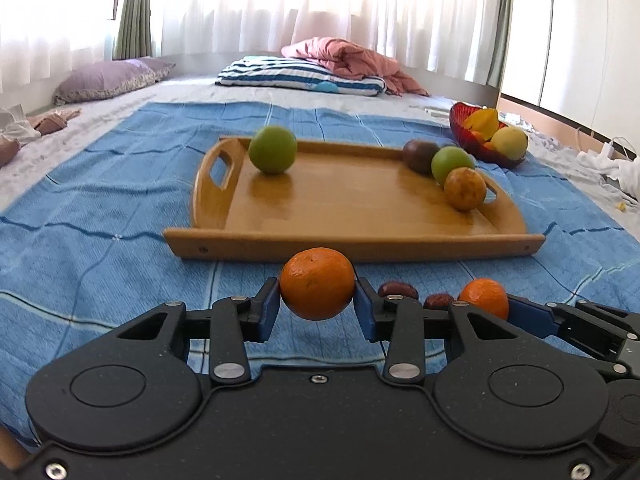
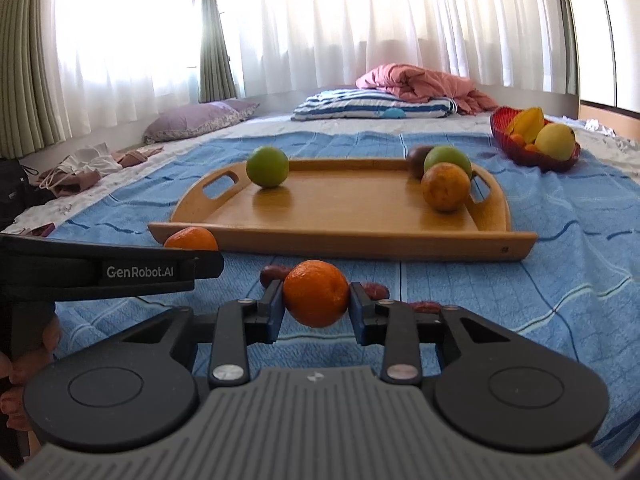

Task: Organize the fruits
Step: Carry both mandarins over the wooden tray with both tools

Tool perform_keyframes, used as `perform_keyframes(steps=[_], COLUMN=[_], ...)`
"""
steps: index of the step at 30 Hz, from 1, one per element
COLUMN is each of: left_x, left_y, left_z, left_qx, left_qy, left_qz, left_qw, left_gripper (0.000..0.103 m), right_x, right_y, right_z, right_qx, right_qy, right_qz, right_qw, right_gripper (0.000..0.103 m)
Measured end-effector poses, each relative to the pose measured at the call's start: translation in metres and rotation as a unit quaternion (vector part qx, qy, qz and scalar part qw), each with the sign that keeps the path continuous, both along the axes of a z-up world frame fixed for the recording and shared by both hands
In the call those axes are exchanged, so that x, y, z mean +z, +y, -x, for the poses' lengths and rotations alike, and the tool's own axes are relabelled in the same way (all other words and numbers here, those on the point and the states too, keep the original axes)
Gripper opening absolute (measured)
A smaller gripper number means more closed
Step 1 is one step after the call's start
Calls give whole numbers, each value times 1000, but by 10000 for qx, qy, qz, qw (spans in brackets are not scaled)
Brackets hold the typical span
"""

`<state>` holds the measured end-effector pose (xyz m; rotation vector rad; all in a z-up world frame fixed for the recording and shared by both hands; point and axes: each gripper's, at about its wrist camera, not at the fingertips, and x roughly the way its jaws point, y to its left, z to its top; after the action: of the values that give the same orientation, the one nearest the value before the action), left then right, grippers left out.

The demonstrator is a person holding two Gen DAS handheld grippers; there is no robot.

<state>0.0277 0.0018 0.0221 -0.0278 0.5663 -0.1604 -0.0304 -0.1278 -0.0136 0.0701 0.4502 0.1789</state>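
Mandarins are clamped in both claws. One mandarin is pinched between the blue pads of the left gripper, just near of the wooden tray. A second mandarin is gripped likewise by the right gripper. Both are held above the blue blanket. On the tray, a green fruit is seen at the far left; a dark fruit, another green fruit and a mottled orange are bunched by the right handle. Dark red dates are scattered on the blanket near the claws. A red bowl of fruit is set far right.
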Motion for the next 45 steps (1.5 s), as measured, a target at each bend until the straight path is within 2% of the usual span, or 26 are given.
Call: perform_keyframes(steps=[11, 20, 35, 45], left_x=[23, 39, 27, 11], left_y=[14, 26, 34, 22], left_z=[-23, -58, -129, -169], left_qx=[153, 203, 167, 240], left_qy=[-196, -250, 239, 410], left_qz=[0, 35, 301, 107], left_qw=[9997, 9995, 9991, 9988], left_gripper=[38, 38, 38, 38], right_x=[25, 43, 32, 20], right_y=[-4, -22, -62, -69], right_z=[-17, -46, -92, -109], right_qx=[-159, -574, -1122, -1246], right_qy=[-294, -437, 60, 300], right_qz=[177, 488, 531, 596], right_qw=[9993, 9962, 9922, 9900], right_gripper=[39, 39, 39, 39])
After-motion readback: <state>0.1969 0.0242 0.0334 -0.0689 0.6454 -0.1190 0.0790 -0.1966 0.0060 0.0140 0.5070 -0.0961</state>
